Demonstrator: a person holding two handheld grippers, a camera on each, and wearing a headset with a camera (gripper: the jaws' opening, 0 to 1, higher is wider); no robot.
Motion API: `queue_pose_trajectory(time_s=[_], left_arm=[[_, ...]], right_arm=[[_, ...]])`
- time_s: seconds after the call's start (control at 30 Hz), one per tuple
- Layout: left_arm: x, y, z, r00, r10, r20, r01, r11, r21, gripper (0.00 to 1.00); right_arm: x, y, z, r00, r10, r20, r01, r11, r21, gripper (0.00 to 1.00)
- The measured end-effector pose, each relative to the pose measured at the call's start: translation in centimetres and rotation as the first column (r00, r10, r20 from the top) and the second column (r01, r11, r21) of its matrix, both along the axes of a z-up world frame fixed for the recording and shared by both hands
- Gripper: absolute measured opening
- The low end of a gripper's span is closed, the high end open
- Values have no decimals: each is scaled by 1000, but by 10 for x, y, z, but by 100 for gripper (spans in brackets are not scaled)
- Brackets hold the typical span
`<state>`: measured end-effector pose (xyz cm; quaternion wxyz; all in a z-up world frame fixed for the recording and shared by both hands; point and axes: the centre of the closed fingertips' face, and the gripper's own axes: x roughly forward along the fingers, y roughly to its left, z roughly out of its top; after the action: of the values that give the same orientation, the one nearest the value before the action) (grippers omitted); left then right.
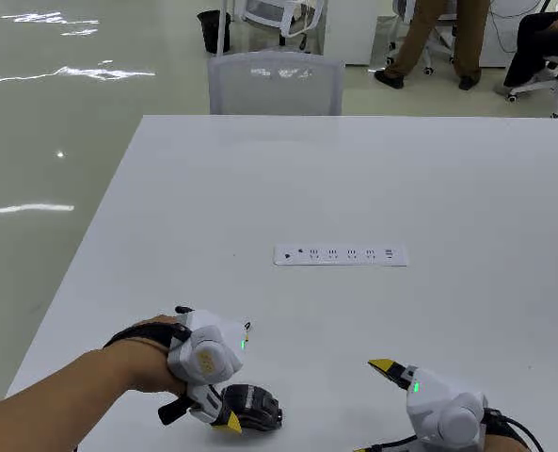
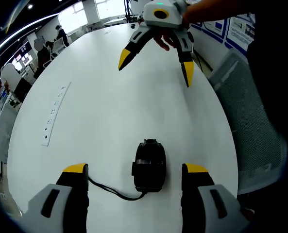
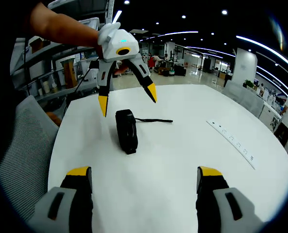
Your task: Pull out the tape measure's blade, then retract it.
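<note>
Both tools are wide open and holding nothing. My left gripper (image 3: 127, 99) hangs right over the tape measure (image 2: 149, 165), and from its own view the black case sits on the white table (image 1: 354, 169) between the two yellow-tipped jaws, touching neither. The case stands on its edge, and its long axis runs straight ahead along the line the left gripper looks down. So the flat sides face the jaws, one each, which looks to me like a good setup for a squeeze.

My right gripper (image 2: 156, 68) is well apart from it, out across the table and pointing back toward the case with its jaws spread. From the right gripper view I'm looking at the case nearly end-on, with the left gripper poised above it. The left is clearly the nearer tool, so I reckon it takes the body and the right comes in for the blade.

The thin black strap (image 2: 112, 190) trails off the near end toward one left jaw. No blade is out. I can't tell which end the hook is on, and the pull depends on that.

In the head view, the case lies near my edge of the table, well short of the power strip (image 1: 341, 255).
</note>
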<state>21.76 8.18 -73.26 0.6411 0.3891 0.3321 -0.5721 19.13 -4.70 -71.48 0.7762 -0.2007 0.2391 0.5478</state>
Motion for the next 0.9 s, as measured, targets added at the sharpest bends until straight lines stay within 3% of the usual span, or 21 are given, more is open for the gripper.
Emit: queue_pose_trajectory(time_s=[0.3, 0.4, 0.47, 0.67, 0.9], left_arm=[[1, -2, -14, 1000, -2, -28, 2, 1000, 19, 67], [0, -4, -20, 999, -10, -31, 11, 999, 31, 64], [-4, -5, -22, 998, -8, -55, 10, 999, 32, 62], [-7, -7, -36, 998, -27, -53, 30, 998, 47, 55], [-11, -11, -41, 996, -37, -76, 41, 997, 59, 48]], right_arm=[[4, 24, -6, 998, 65, 0, -65, 998, -14, 89], [5, 32, -12, 996, 85, -1, -85, 996, -23, 88], [5, 36, -15, 996, 90, -5, -90, 996, -26, 87], [5, 43, -31, 995, 96, -16, -97, 994, -42, 80], [4, 55, -41, 992, 124, -29, -125, 991, -53, 74]])
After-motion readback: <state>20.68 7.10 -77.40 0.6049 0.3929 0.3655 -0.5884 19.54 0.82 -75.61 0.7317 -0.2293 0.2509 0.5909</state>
